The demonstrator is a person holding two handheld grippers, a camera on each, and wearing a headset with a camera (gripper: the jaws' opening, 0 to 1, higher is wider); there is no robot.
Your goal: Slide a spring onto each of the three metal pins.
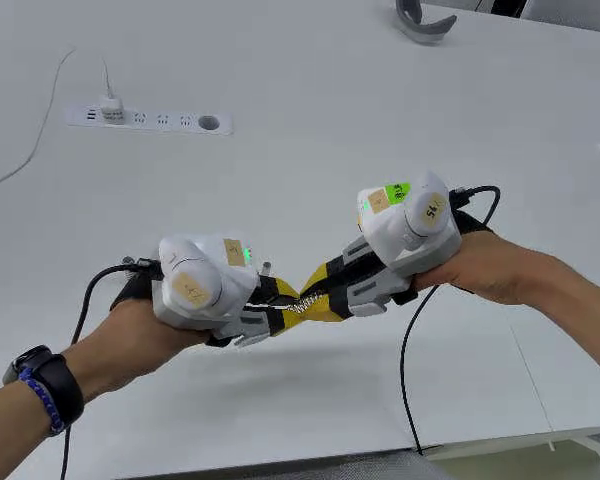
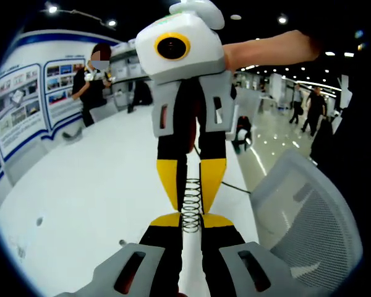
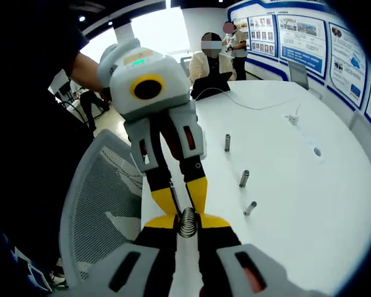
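Above the white table (image 1: 330, 130) the two grippers meet tip to tip. My left gripper (image 1: 277, 306) (image 2: 191, 221) comes in from the left, its yellow tips shut on a thin metal pin (image 3: 173, 197). From the right, my right gripper (image 1: 312, 296) (image 3: 187, 224) is shut on a steel coil spring (image 1: 286, 299) (image 2: 191, 204) (image 3: 187, 221). The spring lies along the line between both pairs of tips. In the right gripper view, three small metal pieces lie on the table: one far (image 3: 227, 142), one in the middle (image 3: 243, 178), one near (image 3: 250, 208).
A white power strip (image 1: 150, 119) with a plugged charger (image 1: 111, 104) lies at the back left, a grey curved object (image 1: 420, 20) at the far edge. Black cables trail from both grippers. A mesh chair (image 2: 309, 216) stands by the table; people stand beyond it.
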